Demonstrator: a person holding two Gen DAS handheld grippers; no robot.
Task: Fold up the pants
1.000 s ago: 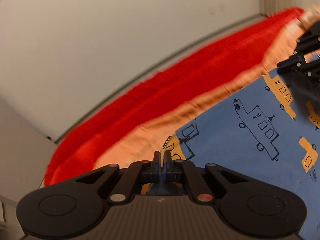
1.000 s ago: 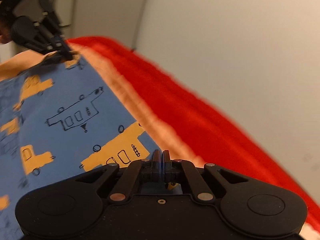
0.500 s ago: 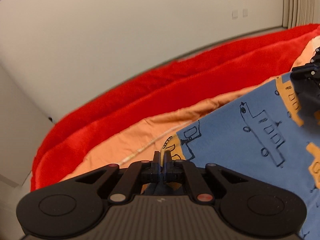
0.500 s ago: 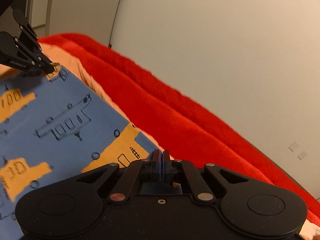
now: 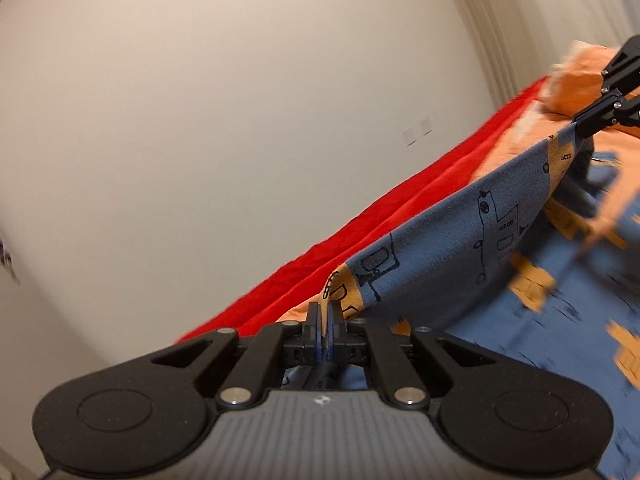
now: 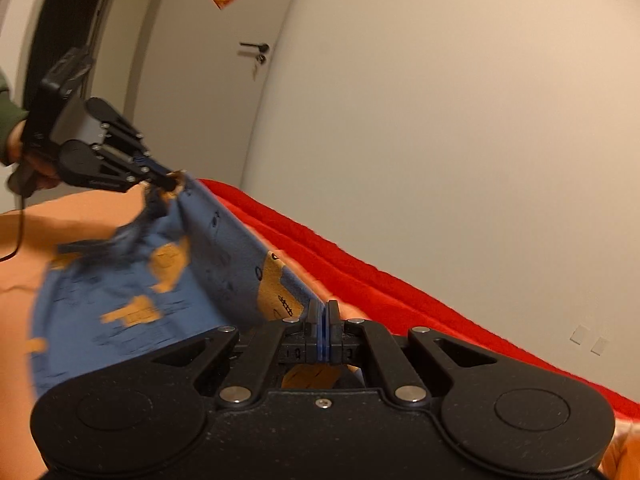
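Note:
The pants [image 5: 452, 248] are blue with orange and black vehicle prints. They hang lifted between my two grippers above an orange sheet. My left gripper [image 5: 325, 312] is shut on one corner of the pants' edge. My right gripper [image 6: 322, 316] is shut on the other corner. In the right wrist view the pants [image 6: 132, 280] sag down to the left, and the left gripper [image 6: 170, 180] shows at the far corner. In the left wrist view the right gripper [image 5: 580, 122] shows at the upper right, pinching the cloth.
An orange sheet [image 6: 72, 216] covers the bed, with a red blanket [image 6: 360, 280] along the wall side. A pale wall [image 5: 240, 120] runs close behind. A door with a handle [image 6: 254, 46] stands at the back left.
Both grippers have risen and lifted the held edge of the pants off the bed. The cloth now hangs and swings, and more wall fills both views.

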